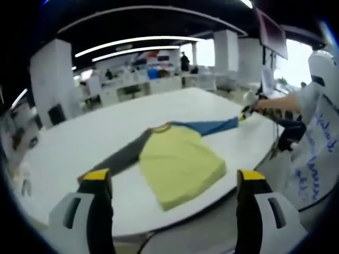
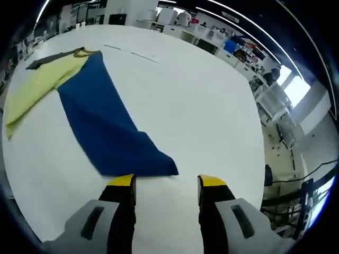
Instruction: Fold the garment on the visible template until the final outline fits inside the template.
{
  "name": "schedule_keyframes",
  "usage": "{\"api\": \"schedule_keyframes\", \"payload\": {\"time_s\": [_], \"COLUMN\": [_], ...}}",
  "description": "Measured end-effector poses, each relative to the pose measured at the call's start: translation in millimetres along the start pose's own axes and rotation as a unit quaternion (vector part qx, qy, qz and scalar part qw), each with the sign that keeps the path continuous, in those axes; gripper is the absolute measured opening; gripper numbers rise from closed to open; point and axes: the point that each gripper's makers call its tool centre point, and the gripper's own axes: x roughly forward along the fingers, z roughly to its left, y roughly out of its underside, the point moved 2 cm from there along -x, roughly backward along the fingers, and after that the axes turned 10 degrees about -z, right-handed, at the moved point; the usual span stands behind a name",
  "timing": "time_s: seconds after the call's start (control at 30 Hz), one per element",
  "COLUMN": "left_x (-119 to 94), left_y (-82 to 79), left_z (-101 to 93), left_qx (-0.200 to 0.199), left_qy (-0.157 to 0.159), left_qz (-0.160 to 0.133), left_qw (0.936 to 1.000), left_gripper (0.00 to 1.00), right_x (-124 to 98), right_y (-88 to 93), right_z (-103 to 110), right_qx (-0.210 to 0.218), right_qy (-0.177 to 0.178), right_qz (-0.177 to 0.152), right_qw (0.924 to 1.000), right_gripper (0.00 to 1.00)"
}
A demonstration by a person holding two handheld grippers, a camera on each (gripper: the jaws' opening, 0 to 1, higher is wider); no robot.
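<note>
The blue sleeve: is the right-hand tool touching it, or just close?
Cannot tell. In the right gripper view the blue sleeve ends at the tip of the right gripper's open fingers; no clear gap or contact shows.

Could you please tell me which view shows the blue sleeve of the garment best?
The right gripper view: the blue sleeve spreads large across the white table, its cuff end just ahead of the right gripper. In the left gripper view the sleeve is a small, distant strip beyond the yellow body.

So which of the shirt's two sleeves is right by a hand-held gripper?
The blue sleeve: its cuff lies just ahead of the right hand-held gripper. The dark grey sleeve stretches out the opposite side of the yellow body.
</note>
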Motion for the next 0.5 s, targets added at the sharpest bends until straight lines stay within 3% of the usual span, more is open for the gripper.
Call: {"api": "schedule_keyframes", "payload": {"time_s": [0.1, 0.17, 0.4, 0.5], "left_x": [0.5, 0.1, -0.9, 0.3], "left_y": [-1.2, -2.1, -2.1, -1.7], "left_z": [0.5, 0.2, 1.6, 0.6], "left_qx": [0.001, 0.003, 0.003, 0.002], "left_qy": [0.002, 0.005, 0.007, 0.011], "left_qz": [-0.003, -0.004, -0.006, -0.006], "left_qw": [1.0000, 1.0000, 0.9999, 0.9999], "left_gripper": [0.93, 0.93, 0.93, 0.93], "right_x": [-6.6, -9.8, -7.5, -6.9], "right_y": [-2.4, -6.4, 0.4, -3.2], "right_z": [9.9, 17.4, 27.4, 38.5], "right_qx": [-0.002, -0.001, 0.001, 0.022], "right_qy": [-0.002, -0.004, -0.024, -0.038], "right_qz": [-0.009, -0.032, -0.046, -0.064], "right_qw": [1.0000, 0.9995, 0.9987, 0.9970], "right_gripper": [0.49, 0.45, 0.40, 0.37]}}
